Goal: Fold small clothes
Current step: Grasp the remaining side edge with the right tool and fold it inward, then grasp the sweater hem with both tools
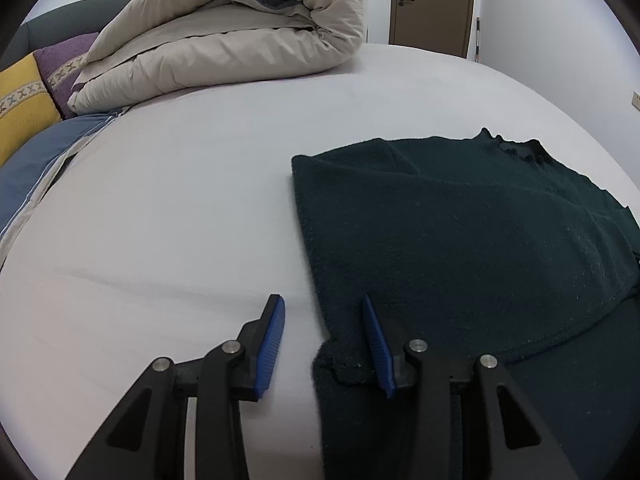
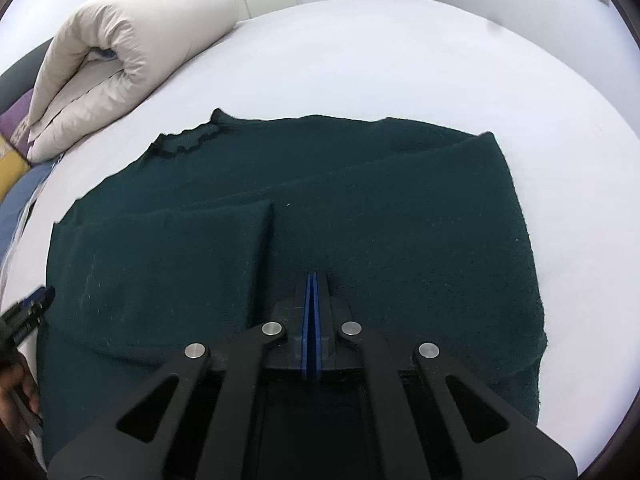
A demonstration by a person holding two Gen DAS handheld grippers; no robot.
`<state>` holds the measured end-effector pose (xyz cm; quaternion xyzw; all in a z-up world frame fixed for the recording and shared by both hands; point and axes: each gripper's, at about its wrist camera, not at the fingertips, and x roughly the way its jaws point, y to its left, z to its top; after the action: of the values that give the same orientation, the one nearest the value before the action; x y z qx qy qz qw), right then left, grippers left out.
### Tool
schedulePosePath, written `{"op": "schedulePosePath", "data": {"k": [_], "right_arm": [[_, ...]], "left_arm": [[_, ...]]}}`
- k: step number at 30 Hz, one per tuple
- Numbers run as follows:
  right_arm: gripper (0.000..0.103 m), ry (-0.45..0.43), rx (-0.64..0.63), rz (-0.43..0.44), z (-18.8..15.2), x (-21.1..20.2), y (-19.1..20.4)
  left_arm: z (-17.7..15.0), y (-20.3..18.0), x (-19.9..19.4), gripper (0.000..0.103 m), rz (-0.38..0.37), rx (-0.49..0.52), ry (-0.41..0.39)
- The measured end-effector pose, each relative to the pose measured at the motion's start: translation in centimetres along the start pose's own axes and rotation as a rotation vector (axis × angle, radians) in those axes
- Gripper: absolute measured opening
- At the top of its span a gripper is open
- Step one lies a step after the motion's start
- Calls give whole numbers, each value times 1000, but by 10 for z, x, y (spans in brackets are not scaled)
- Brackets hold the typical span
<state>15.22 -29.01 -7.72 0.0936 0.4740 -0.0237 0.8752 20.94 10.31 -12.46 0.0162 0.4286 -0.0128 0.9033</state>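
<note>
Sweater (image 2: 360, 208) flat on bed (image 1: 180, 200); rolled duvet (image 1: 240, 32) well apart; left jaws parted, right jaws closed empty.

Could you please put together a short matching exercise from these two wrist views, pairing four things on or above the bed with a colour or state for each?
Things:
1. sweater
2. duvet
3. left gripper
4. right gripper

Colour or state:
A. jaws apart over the garment's edge
B. beige, rolled up at the far side of the bed
C. dark green, lying spread on the white sheet
D. blue pads pressed together, nothing visibly between them

Pairs: 1-C, 2-B, 3-A, 4-D
</note>
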Motion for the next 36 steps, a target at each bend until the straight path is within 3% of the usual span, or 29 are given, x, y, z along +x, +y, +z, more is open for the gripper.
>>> {"op": "schedulePosePath", "data": {"k": [4, 7, 9, 11, 14, 18, 22, 26, 30, 36], "right_arm": [[2, 14, 51, 53, 1, -9, -8], [8, -24, 109, 127, -5, -42, -15], [19, -91, 82, 130, -17, -78, -17], [46, -127, 89, 148, -36, -108, -25], [60, -159, 102, 173, -72, -150, -40], [61, -107, 139, 212, -130, -183, -59], [61, -71, 164, 249, -182, -202, -72], [61, -49, 216, 282, -214, -211, -88], [61, -25, 277, 315, -231, -215, -106], [61, 30, 290, 345, -254, -221, -117]], "left_arm": [[0, 0, -1, 48, -7, -1, -4], [-1, 12, -10, 61, -44, -65, 3], [-7, 20, -27, 63, -68, -112, -2], [-14, 23, -43, 63, -100, -127, -2], [-33, 29, -77, 66, -170, -148, -6], [-80, 43, -121, 67, -286, -219, 28], [-129, 57, -151, 67, -348, -314, 84], [-179, 64, -170, 67, -424, -391, 165], [-199, 59, -182, 67, -447, -361, 192], [-203, 59, -177, 65, -497, -375, 239]]}}
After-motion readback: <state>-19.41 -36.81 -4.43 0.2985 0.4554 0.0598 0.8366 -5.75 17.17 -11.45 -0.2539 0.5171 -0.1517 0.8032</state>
